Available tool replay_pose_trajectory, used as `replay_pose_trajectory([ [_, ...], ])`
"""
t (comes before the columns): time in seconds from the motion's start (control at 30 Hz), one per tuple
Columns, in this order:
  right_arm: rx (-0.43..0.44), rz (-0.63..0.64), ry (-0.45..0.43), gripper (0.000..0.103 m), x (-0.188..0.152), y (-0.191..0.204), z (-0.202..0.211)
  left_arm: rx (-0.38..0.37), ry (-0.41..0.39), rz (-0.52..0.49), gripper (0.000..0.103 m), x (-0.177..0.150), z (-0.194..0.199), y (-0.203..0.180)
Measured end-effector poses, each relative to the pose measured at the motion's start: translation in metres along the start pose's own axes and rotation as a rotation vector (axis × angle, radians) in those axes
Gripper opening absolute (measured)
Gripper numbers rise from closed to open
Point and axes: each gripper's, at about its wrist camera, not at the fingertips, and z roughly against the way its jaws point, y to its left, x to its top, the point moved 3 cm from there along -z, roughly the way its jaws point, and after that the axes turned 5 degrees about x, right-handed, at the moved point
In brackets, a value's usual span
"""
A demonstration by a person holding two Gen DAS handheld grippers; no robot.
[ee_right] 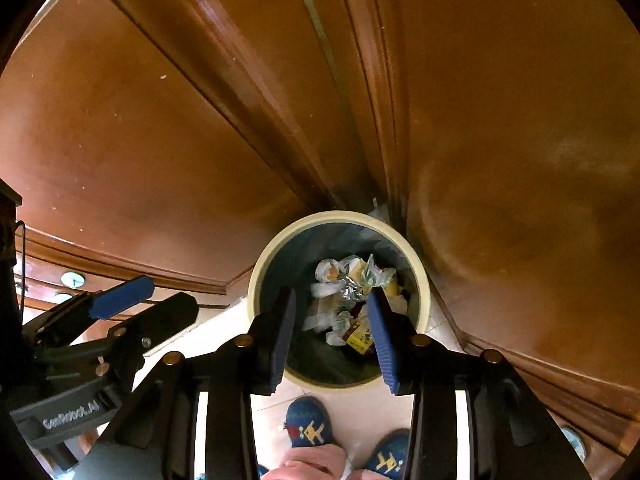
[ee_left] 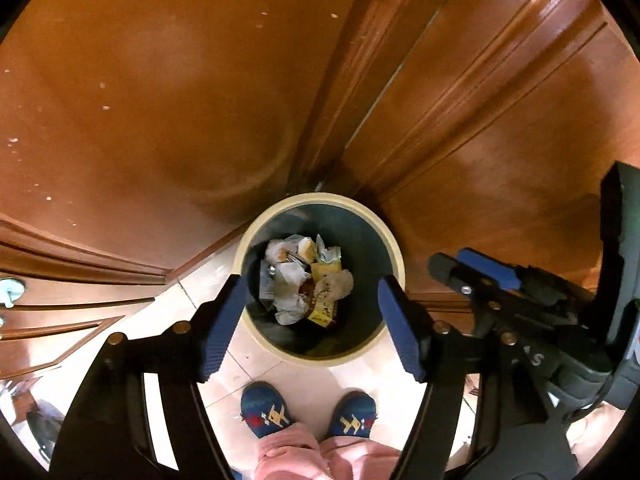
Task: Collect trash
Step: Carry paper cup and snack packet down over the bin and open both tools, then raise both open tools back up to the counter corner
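Note:
A round bin with a cream rim (ee_left: pixel 316 199) (ee_right: pixel 340 216) stands on the floor in a corner between wooden panels. Crumpled wrappers and paper (ee_left: pixel 304 280) (ee_right: pixel 348 284) lie inside it. My left gripper (ee_left: pixel 311 284) hangs over the bin pointing steeply down, open wide, with nothing between its blue pads. My right gripper (ee_right: pixel 331 294) points down over the same bin, open more narrowly, its gap empty too. Each gripper shows at the edge of the other's view: the right gripper (ee_left: pixel 452 262) beside the left one, and the left gripper (ee_right: pixel 174 294) to the left of the right one.
Brown wooden door panels (ee_left: pixel 160 100) (ee_right: pixel 520 140) rise close behind and beside the bin. The floor is pale tile (ee_left: pixel 272 364). A person's feet in blue patterned slippers (ee_left: pixel 266 410) (ee_right: pixel 310 424) stand just in front of the bin, with pink trousers (ee_left: pixel 288 452) above them.

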Motion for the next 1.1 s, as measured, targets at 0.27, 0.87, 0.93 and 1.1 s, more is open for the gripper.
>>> replay_pose_trajectory([
  [0.27,-0.020,-0.007,-0.003,0.038,0.003,0.008,0.034,0.011,-0.022,0.050,0.067,0.004,0.035,0.008],
  [0.87,-0.011,0.074,-0.044,0.038,0.023,0.087,0.224,0.041,-0.115,0.064,0.073,0.015,0.232,-0.028],
  [0.93,-0.012,0.087,-0.052,0.038,0.027,0.096,0.250,0.054,-0.139,0.045,0.077,0.017,0.257,-0.038],
  [1.1,-0.006,0.124,-0.083,0.038,0.037,0.120,0.320,0.094,-0.212,0.000,0.079,0.022,0.336,-0.056],
])
